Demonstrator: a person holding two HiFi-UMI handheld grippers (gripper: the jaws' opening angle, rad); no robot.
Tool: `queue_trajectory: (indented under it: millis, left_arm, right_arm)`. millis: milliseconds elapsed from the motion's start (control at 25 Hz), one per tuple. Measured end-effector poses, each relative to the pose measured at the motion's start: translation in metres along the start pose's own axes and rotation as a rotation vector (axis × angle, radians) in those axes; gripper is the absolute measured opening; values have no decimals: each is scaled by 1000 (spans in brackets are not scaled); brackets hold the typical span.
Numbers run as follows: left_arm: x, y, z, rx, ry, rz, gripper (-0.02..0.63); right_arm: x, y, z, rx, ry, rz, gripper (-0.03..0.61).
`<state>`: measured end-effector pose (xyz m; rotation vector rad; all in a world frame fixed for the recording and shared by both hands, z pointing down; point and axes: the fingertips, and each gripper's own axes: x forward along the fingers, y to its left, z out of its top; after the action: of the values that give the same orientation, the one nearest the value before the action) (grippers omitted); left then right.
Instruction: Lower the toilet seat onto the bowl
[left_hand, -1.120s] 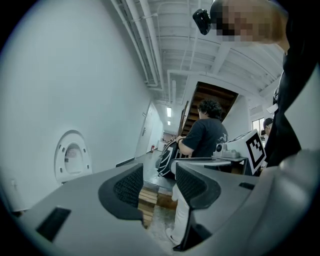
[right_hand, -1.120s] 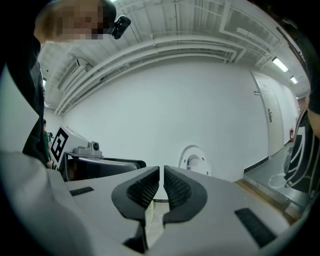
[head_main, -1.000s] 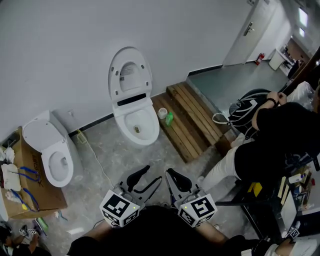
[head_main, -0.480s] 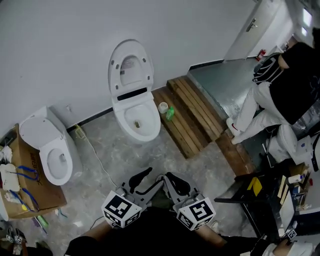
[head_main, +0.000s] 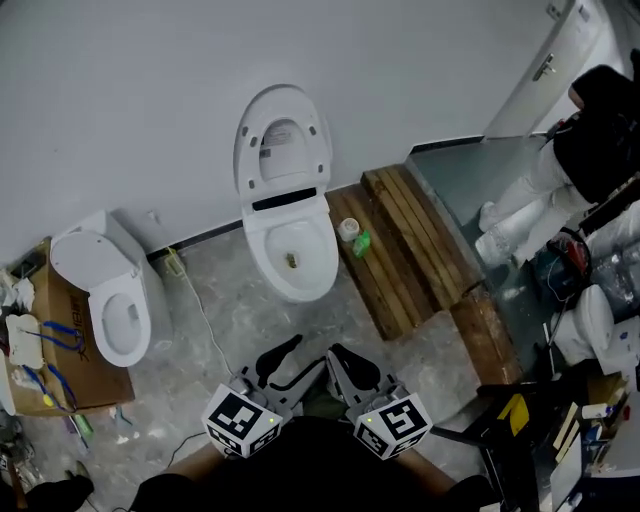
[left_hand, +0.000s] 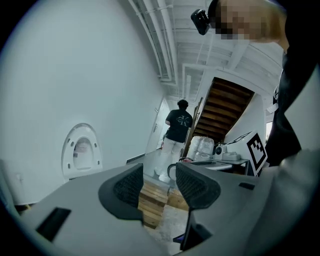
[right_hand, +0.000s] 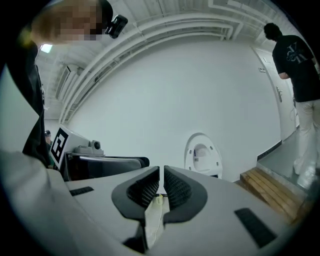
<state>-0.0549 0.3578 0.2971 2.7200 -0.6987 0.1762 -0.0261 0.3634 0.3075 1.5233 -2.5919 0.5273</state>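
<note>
toilet seat not yet lowered
the toilet seat (head_main: 283, 140) is seen raised against the wall (head_main: 150, 90) above the bowl (head_main: 292, 258), well apart from both grippers; the left gripper (left_hand: 157, 175) is held apart and empty, the right gripper (right_hand: 161, 175) closed on nothing.

A bystander (head_main: 598, 140) is cropped by the head view's right edge; the speck (head_main: 291, 261) in the toilet bowl (head_main: 322, 264) is too small to identify.
</note>
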Motion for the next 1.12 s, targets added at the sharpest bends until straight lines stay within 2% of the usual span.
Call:
queue_trajectory:
  millis: [440,800,1120]
  left_arm:
    - [86,26,41,19,-27,144,215]
    - [128,39,58,58,-15,191,215]
    - [157,59,62,46,9,183,215]
  right_arm:
    - [30,-97,46,31,-12,123,51]
    - [42,-150,67,58,-43,144,51]
    - [61,-180,72,87,-31,129,51]
